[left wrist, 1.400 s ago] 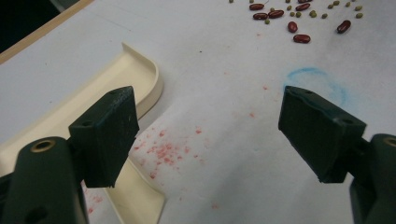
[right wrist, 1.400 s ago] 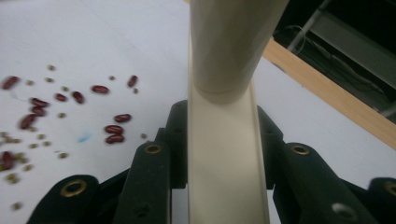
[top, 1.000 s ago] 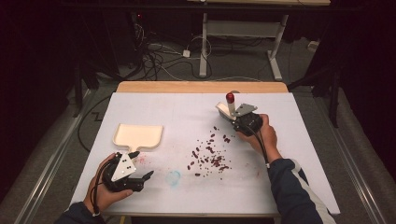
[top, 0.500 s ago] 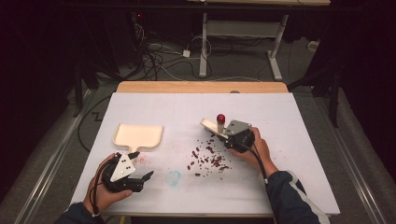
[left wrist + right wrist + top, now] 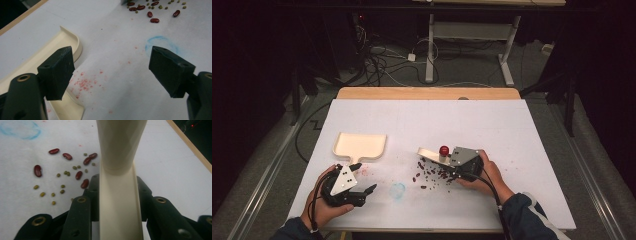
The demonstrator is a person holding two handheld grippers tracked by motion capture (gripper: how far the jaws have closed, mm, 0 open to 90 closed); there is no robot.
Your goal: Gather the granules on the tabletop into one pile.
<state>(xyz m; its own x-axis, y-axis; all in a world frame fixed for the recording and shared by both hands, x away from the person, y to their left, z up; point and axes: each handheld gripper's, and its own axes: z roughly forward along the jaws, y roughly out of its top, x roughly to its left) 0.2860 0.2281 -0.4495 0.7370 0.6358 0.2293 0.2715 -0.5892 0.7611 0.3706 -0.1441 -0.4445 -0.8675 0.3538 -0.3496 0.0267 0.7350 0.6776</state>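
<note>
Right claw clamped tight on the handle of a cream plastic scraper, jaws pressed to both sides of it. Blade of the scraper out ahead of the claw, low over the white paper-covered table, at the far side of a scatter of dark red kidney beans and small green mung beans. Scatter near the middle of the table, somewhat toward the near edge and just right of a faint blue chalk ring. Small red knob atop the right claw.

Left claw wide open and holding nothing, jaws well apart, near the table's near-left corner. Cream plastic dustpan flat on the table just beyond it, handle toward the near edge and close beside 1 jaw, not gripped. Fine red specks on the paper between the 2 jaws.
</note>
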